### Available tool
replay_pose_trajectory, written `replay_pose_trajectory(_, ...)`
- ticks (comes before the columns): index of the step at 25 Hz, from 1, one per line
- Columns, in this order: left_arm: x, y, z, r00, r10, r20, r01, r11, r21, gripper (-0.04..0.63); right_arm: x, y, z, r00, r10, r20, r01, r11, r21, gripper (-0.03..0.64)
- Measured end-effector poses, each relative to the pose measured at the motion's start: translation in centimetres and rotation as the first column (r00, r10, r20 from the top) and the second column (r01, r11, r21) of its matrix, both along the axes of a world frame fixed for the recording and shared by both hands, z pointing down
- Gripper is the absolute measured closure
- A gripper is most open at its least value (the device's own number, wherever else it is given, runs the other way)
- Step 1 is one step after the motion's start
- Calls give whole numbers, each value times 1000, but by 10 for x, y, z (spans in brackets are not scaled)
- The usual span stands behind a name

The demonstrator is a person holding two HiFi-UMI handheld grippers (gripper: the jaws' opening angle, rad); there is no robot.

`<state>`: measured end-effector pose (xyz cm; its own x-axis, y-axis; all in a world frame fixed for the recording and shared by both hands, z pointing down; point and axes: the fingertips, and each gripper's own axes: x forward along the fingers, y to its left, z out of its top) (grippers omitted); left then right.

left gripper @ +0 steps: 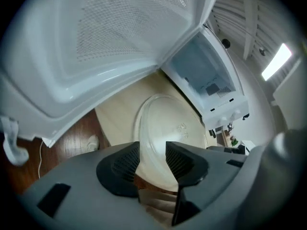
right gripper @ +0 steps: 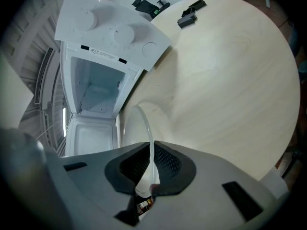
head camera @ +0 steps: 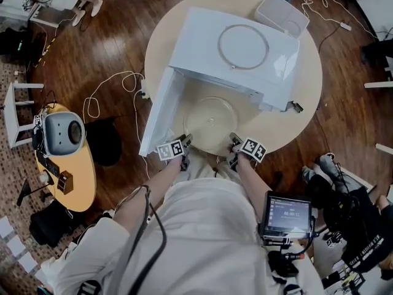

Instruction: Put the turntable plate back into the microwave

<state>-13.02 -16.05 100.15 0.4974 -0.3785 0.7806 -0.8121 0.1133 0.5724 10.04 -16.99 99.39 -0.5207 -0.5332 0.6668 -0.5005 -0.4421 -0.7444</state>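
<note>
Between the fingers of the right gripper sits the near rim of the glass plate, seen edge-on, with both pads clenched on it. The left gripper holds its fingers spread. The plate's rim passes through the gap close to the left pad, with clear space on the other side, so nothing is pinched there. From the head view both grippers meet the plate at its near edge, left fingers at its left side, right fingers at its right. The plate extends away from them over the round bench. It is outside the microwave, just in front of the open cavity; whether it rests fully on the bench or is tipped up slightly cannot be told. The door is swung wide and runs along just left of the left fingers, its inner face filling the top of the left gripper view. Farther beyond the fingers, a thin ring lies on the microwave's top. A white box stands behind it at the bench's far edge.
</note>
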Motion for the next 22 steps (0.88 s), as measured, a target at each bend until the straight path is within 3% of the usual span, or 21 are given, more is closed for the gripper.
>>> replay_pose_trajectory(4, 15, 20, 0, 993, -37, -115, 35, 999, -19, 440, -6, 5, -12, 998, 42, 56, -40, 999, -34, 584)
replay_pose_trajectory(6, 27, 27, -1, 977, -75, -198, 70, 997, -32, 433, -8, 8, -14, 995, 64, 81, -60, 996, -59, 584)
replay_pose_trajectory(9, 38, 27, -3, 935, -175, -307, 164, 985, -61, 431, -13, 12, -19, 992, 74, 107, -65, 995, -78, 584)
replay_pose_trajectory(13, 37, 16, -4, 886, -278, -372, 267, 960, -83, 431, -21, 16, -26, 990, 61, 125, -51, 995, -84, 586)
replay_pose_trajectory(18, 40, 3, -9, 769, -412, -488, 370, 910, -187, 434, -30, 20, -34, 987, 37, 156, -23, 996, -90, 588)
replay_pose_trajectory(22, 40, 2, -17, 762, -436, -478, 401, 898, -181, 495, -28, 22, -36, 981, 40, 188, -20, 994, -110, 588)
